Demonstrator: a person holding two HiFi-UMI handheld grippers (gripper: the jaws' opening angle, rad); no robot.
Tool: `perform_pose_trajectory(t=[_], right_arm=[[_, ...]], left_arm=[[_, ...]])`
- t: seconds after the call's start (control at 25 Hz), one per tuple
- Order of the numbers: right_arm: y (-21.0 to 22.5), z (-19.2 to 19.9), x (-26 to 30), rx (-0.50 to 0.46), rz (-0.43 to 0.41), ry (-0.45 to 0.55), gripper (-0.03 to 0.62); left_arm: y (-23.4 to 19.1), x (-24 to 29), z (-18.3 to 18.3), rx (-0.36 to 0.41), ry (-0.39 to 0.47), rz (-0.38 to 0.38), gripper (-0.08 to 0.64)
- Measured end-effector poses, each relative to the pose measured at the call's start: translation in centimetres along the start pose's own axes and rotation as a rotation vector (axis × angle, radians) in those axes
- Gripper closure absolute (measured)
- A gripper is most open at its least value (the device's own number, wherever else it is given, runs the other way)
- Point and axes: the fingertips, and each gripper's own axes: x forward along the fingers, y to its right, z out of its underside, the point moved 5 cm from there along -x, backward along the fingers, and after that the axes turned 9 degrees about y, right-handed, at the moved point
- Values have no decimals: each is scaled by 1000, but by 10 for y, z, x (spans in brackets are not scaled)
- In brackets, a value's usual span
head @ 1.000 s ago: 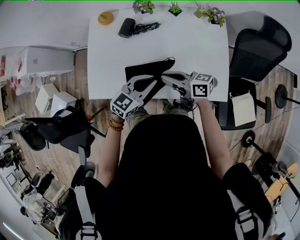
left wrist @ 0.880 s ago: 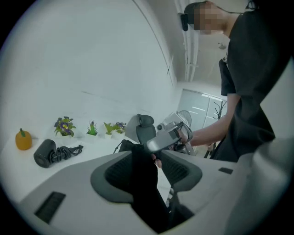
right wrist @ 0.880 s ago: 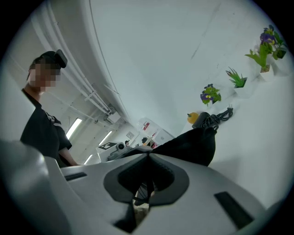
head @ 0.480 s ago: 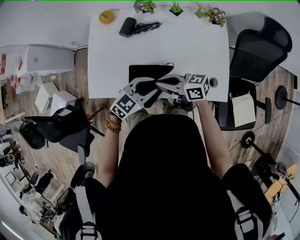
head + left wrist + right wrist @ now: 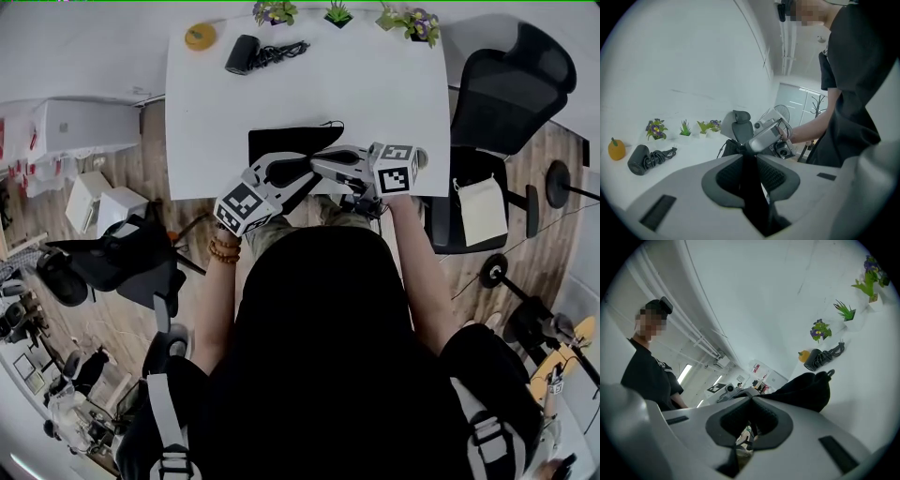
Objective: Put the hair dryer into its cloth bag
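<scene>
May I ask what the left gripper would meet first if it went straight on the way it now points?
The left gripper has the cloth bag already between its closing jaws; straight beyond, it would likely meet the right gripper, shut on the same bag and seemingly close, though depth is unclear.

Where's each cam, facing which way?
Head view: on head, steeply down at table; shows torso, forearms, left gripper, right gripper.
Left gripper view: along left gripper's closing jaws, cloth bag between, toward right gripper; torso right.
Right gripper view: along right gripper, shut on cloth bag; torso left.
Shared: all show hair dryer.
</scene>
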Motion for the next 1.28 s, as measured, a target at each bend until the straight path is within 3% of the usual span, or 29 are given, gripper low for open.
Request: perform_pose_trajectory(t=[0.8,1.04,1.28], right_arm=[[-2,-3,-23,12,-66,39,557],[1,-7,-28,7,-34,52,557],[14,-13,-46,5,41,61,557]], left_arm=[[5,6,-12,-34,43,84,486],[-2,-5,-19,-56,92,57,485],[-20,-33,-28,-64,140,-24,509]])
